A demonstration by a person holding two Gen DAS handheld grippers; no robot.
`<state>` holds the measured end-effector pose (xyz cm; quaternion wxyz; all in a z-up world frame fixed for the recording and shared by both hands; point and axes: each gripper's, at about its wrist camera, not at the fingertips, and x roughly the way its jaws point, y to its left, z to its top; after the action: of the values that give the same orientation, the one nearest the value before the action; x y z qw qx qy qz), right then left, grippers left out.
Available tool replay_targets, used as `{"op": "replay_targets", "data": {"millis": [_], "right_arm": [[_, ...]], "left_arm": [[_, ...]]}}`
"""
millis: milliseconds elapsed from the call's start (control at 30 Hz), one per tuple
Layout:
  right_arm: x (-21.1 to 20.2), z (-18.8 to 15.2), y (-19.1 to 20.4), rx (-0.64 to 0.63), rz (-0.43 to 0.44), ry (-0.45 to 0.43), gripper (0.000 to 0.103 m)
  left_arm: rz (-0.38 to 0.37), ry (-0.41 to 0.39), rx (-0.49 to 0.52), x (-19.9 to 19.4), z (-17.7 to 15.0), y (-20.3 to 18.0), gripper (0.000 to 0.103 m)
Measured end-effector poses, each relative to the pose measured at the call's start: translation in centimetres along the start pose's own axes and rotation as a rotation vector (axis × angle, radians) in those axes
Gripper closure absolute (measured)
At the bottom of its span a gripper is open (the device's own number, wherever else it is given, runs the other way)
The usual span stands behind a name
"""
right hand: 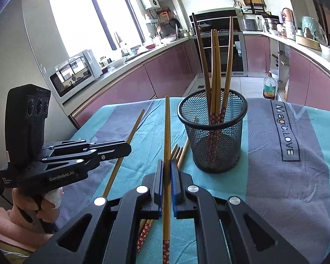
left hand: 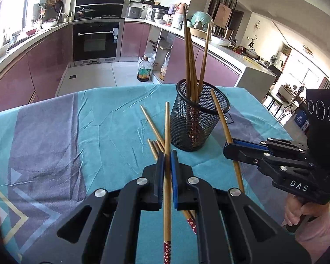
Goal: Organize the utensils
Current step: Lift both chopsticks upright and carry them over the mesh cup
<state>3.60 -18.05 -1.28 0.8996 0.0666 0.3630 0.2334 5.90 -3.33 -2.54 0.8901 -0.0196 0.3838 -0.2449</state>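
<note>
A black mesh holder (left hand: 198, 121) (right hand: 212, 132) stands upright on the teal cloth with several wooden chopsticks in it. My left gripper (left hand: 167, 154) (right hand: 128, 148) is shut on one chopstick (left hand: 167, 127) (right hand: 136, 125), lifted off the cloth just left of the holder. To the holder's right, my right gripper (left hand: 227, 148) (right hand: 167, 164) is shut on another chopstick (left hand: 220, 114) (right hand: 166, 127), its tip level with the holder's rim. Several loose chopsticks (left hand: 154, 145) (right hand: 178, 151) lie on the cloth below the grippers, partly hidden by the fingers.
The teal and grey cloth (left hand: 77, 121) covers the table, whose far edge drops to the kitchen floor. An oil bottle (left hand: 144, 70) stands on the floor beyond it. Pink cabinets, an oven and a microwave (right hand: 74, 74) line the walls. A hand holds each gripper's handle.
</note>
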Motion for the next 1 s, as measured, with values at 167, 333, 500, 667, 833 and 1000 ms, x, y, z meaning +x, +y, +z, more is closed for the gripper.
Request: {"op": "replay_targets", "data": {"millis": [167, 333, 500, 667, 833, 1000], "right_arm": [[-0.7, 0.1, 0.1, -0.002, -0.001, -0.025, 0.098], [-1.5, 0.4, -0.1, 0.003, -0.005, -0.053, 0.098], [-2.2, 0.9, -0.3, 0.003, -0.011, -0.076, 0.098], [-2.9, 1.2, -0.1, -0.010, -0.019, -0.100, 0.098], [-3.6, 1.9, -0.1, -0.024, -0.028, -0.130, 0.098], [-4.4, 3.0, 0.0, -0.038, -0.036, -0.158, 0.098]], "left_arm": [[-0.025, -0.029, 0.004, -1.1, 0.5, -0.7, 0.096], [-0.043, -0.057, -0.007, -1.7, 1.1, -1.0, 0.096], [-0.063, -0.083, -0.006, -2.3, 1.7, -1.5, 0.096], [-0.076, -0.101, -0.004, -2.9, 2.3, -1.7, 0.096], [-0.084, -0.118, 0.001, -3.5, 2.6, -1.9, 0.096], [-0.100, -0.134, 0.001, -3.8, 3.3, -2.0, 0.096]]}}
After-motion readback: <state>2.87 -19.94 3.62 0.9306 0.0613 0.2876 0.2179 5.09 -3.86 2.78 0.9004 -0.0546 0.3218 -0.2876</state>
